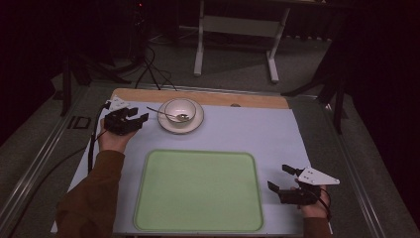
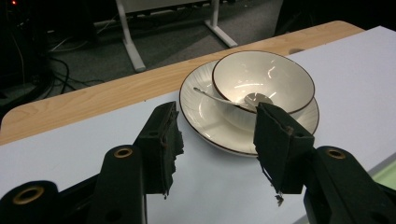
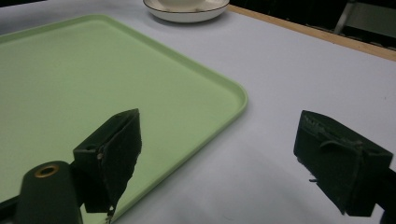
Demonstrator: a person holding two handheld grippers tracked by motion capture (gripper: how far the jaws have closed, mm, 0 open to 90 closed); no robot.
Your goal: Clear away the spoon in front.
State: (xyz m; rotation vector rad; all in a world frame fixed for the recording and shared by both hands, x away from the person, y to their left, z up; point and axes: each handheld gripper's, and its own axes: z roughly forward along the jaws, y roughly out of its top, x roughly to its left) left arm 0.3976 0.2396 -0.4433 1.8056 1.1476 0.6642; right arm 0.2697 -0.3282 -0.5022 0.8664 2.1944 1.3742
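- High view: left gripper (image 1: pixel 132 115) sits just left of the bowl (image 1: pixel 180 109) on its plate (image 1: pixel 194 123), far left of the tabletop (image 1: pixel 247 130); fingers spread, empty
- Left gripper view shows a spoon (image 2: pixel 224 97) in the bowl
- Right gripper (image 1: pixel 279 179), fingers wide and empty, rests beside the green tray (image 1: pixel 198 191)

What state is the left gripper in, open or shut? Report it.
Open. The left gripper has its fingers spread wide with bare table between them, aimed at the plate holding the bowl; nothing gripped.

White bowl (image 1: pixel 180 109) and ribbed white plate (image 1: pixel 196 121), both dark-rimmed; pale green tray (image 1: pixel 198 191); light lilac mat (image 1: pixel 257 134); black jaws are seen.
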